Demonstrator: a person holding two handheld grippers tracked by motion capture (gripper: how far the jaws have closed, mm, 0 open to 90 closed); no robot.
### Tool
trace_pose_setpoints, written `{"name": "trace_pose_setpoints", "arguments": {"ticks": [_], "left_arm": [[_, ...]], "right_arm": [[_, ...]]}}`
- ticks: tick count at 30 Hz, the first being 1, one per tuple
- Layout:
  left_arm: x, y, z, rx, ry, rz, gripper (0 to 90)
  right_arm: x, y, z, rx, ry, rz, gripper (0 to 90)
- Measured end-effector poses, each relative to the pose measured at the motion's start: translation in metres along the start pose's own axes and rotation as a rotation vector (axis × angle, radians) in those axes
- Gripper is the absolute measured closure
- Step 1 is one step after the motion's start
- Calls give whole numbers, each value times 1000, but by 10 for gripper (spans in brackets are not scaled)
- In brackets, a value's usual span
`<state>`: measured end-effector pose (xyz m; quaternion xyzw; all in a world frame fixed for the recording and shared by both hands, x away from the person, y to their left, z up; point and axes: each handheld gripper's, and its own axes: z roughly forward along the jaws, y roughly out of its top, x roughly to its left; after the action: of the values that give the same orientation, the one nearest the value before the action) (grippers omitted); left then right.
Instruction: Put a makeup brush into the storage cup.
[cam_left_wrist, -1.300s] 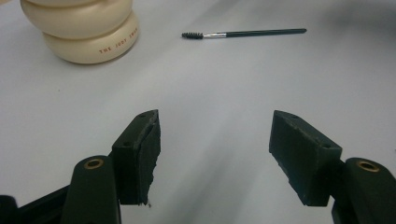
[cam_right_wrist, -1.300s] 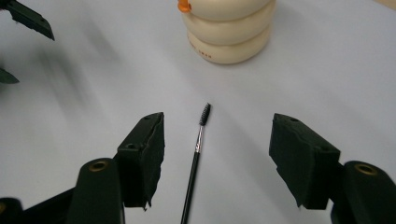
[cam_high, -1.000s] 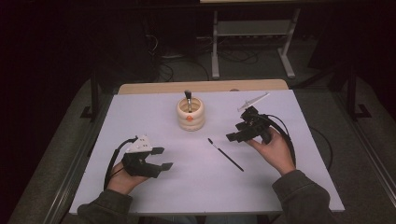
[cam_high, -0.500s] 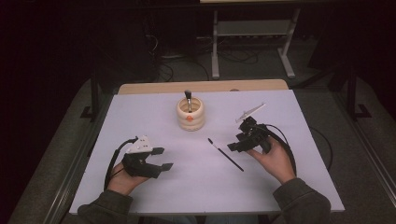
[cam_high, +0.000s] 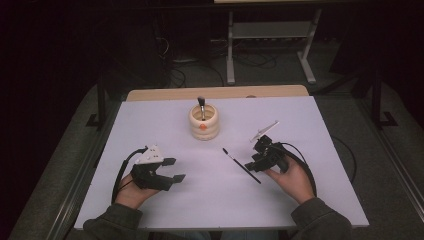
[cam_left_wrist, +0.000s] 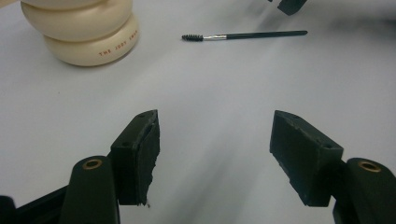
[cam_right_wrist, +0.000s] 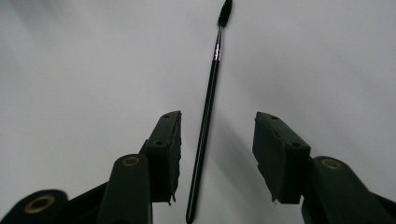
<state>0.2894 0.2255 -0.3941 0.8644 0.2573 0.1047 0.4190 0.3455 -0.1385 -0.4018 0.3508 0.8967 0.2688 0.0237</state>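
Observation:
A thin black brush (cam_high: 241, 165) with a small bristled tip lies flat on the white table, right of centre. My right gripper (cam_high: 253, 165) is low over its handle end. In the right gripper view the brush (cam_right_wrist: 207, 109) runs between the two pads (cam_right_wrist: 166, 156) with a gap on each side, and the jaws have just been closing. My left gripper (cam_high: 172, 170) rests at the front left, open and holding nothing; its own view shows the brush (cam_left_wrist: 243, 35) farther off. A cream ribbed holder (cam_high: 203, 122) stands at the middle back with another brush upright in it.
The white table top (cam_high: 150, 125) has a wooden strip along its far edge. Dark floor, cables and a metal stand lie beyond it. The cream holder (cam_left_wrist: 81, 30) sits at the upper left of the left gripper view.
My right gripper has come down and moved left toward the brush's handle end, and its jaws have narrowed around the brush. The left gripper has stayed where it was.

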Motion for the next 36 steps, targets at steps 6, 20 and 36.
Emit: {"name": "trace_pose_setpoints", "arguments": {"ticks": [6, 20, 36], "left_arm": [[0, 0, 0, 1, -2, 1, 331], [0, 0, 0, 0, -1, 0, 332], [-1, 0, 2, 3, -5, 2, 335]], "right_arm": [[4, -4, 9, 28, 1, -9, 569], [15, -1, 28, 121, -59, -52, 708], [19, 8, 32, 194, -81, -53, 848]]}}
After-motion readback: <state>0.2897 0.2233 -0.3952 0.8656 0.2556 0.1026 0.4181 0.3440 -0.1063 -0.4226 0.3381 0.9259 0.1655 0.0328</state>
